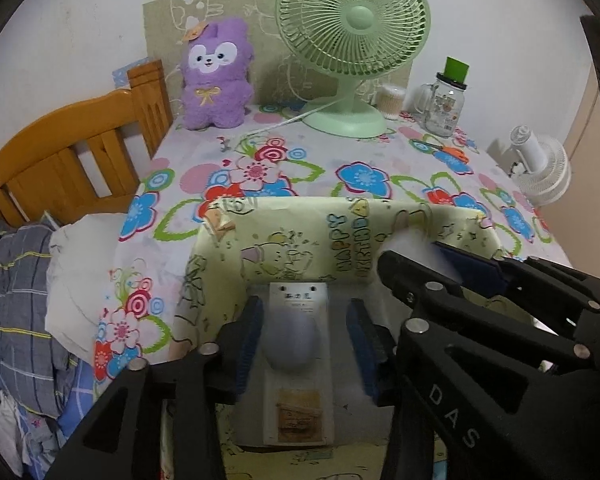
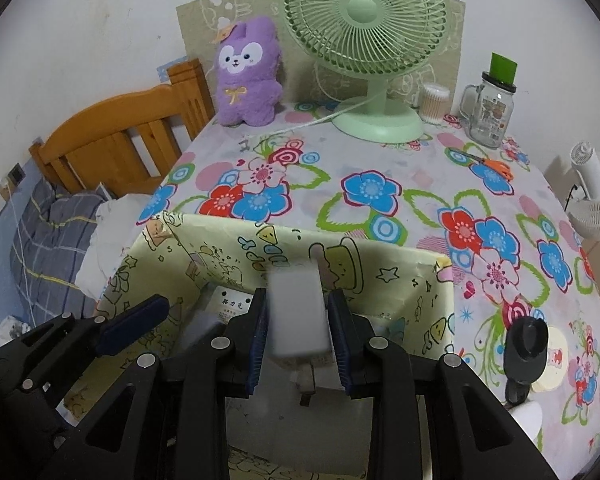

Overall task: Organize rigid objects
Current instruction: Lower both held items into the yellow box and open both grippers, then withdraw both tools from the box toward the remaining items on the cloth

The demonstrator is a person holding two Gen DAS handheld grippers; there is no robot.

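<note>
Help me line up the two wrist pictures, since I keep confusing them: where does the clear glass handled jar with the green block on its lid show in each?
Left wrist view: the clear glass handled jar stands at upper right, right of the green table fan.
Right wrist view: the jar again stands at upper right, right of the fan.
Shared landmark: the orange-handled scissors lie just in front of it in both.

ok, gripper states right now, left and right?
Left gripper: open, pads clear of the white card with the grey ball in the box.
Right gripper: shut on a white block, over the box.
</note>
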